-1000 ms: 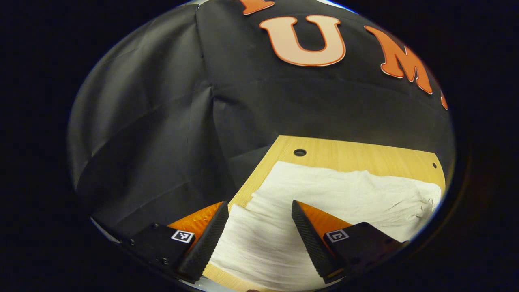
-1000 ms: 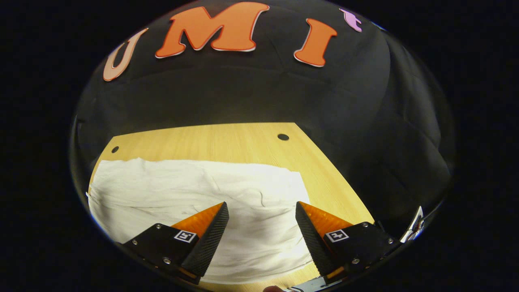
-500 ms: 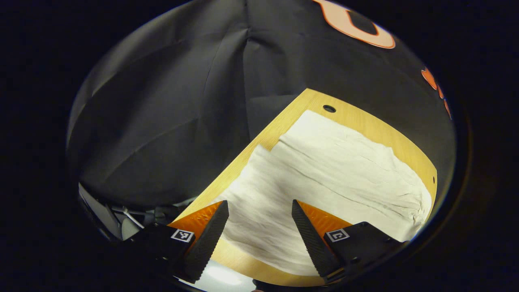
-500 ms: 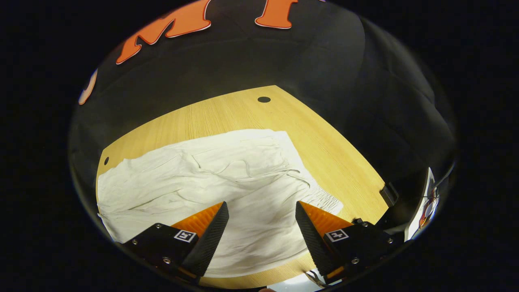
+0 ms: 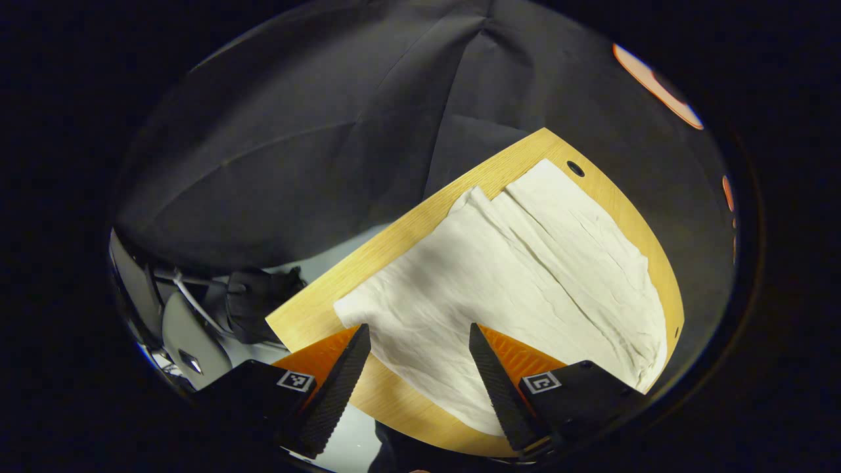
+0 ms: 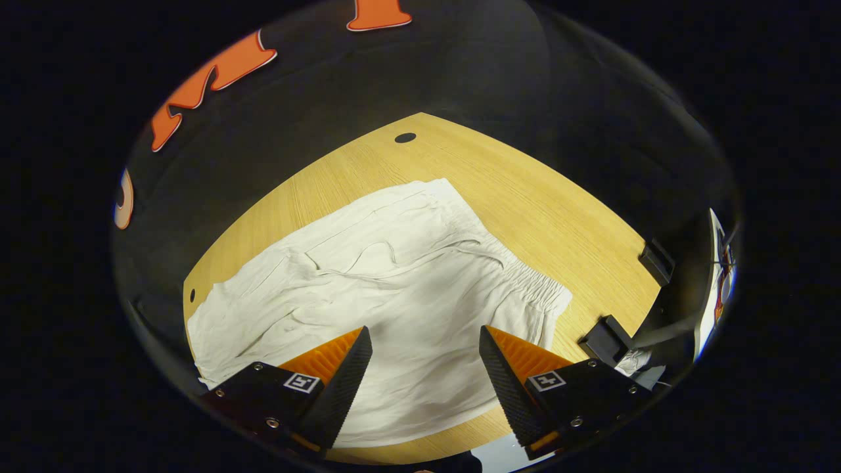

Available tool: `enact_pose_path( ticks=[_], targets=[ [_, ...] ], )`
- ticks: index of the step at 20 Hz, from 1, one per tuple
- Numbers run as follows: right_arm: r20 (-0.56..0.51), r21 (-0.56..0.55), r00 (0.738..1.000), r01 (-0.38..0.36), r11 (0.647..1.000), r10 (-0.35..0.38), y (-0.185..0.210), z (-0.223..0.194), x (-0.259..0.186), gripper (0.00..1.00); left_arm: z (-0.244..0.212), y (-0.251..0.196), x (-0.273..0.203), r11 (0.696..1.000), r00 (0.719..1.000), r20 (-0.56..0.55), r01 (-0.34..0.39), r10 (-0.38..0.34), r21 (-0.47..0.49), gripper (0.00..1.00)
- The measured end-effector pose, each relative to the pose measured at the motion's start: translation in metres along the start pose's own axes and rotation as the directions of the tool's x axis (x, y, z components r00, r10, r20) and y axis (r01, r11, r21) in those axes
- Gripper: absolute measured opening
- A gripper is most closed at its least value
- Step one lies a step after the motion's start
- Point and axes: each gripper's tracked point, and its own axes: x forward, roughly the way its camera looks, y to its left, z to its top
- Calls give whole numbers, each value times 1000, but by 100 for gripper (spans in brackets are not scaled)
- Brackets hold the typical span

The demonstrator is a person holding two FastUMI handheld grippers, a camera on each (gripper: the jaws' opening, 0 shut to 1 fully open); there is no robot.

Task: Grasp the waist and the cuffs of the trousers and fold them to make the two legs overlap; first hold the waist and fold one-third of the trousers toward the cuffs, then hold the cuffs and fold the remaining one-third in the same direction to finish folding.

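White trousers (image 5: 519, 269) lie spread flat on a wooden table (image 5: 420, 223). In the left gripper view their two cuff ends reach the table's left edge, one leg beside the other. My left gripper (image 5: 419, 335) hangs open above the nearer leg, with nothing between its fingers. In the right gripper view the trousers (image 6: 394, 289) show their gathered elastic waist (image 6: 532, 289) at the right, with a drawstring lying across the cloth. My right gripper (image 6: 424, 338) stands open over the cloth near the waist, holding nothing.
The table (image 6: 539, 203) has small round holes (image 6: 405, 138) near its corners. Black clamps (image 6: 608, 338) grip its right edge in the right gripper view. Cables and dark gear (image 5: 250, 295) lie beyond the table's left edge in the left gripper view.
Both grippers have pulled back and risen, so more of the table and trousers shows. The left view swung left, the right view swung right. Both stay open.
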Motion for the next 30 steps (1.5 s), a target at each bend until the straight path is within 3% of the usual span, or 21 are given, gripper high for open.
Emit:
enact_pose_path(
  ticks=[5, 7, 12, 18, 25, 26, 27, 28, 29, 30],
  targets=[
    [-40, 98, 999, 0, 995, 4, -14, -8, 6, 100, 3, 20, 4, 993, 999, -29, 11, -14, -120, 96],
    [-57, 159, 998, -17, 987, 26, -13, -14, 9, 100, 2, 23, 6, 983, 998, -46, 32, -41, -179, 100],
    [-66, 197, 997, -32, 980, 46, -19, -15, 11, 100, 3, 26, 18, 947, 993, -50, 84, -105, -311, 99],
    [-51, 268, 997, -43, 962, 59, -38, -9, 17, 100, 12, 37, 23, 902, 984, -13, 160, -180, -401, 98],
    [-68, 303, 995, -43, 952, 67, -47, -17, 20, 100, 39, 6, 43, 870, 960, 63, 274, -272, -409, 74],
    [-68, 303, 995, -46, 952, 70, -47, -17, 21, 94, 39, 2, 46, 874, 958, 67, 283, -280, -396, 73],
    [-68, 306, 995, -45, 951, 69, -50, -18, 21, 100, 40, -1, 49, 873, 957, 66, 284, -281, -396, 72],
    [-68, 310, 995, -45, 950, 70, -53, -18, 21, 100, 42, -6, 52, 866, 953, 71, 299, -296, -401, 54],
    [-68, 314, 996, -38, 949, 62, -59, -20, 22, 100, 46, -10, 54, 866, 949, 78, 310, -305, -392, 48],
    [-67, 316, 996, -29, 948, 53, -65, -21, 22, 100, 45, -9, 58, 874, 953, 73, 300, -295, -382, 48]
  ],
)
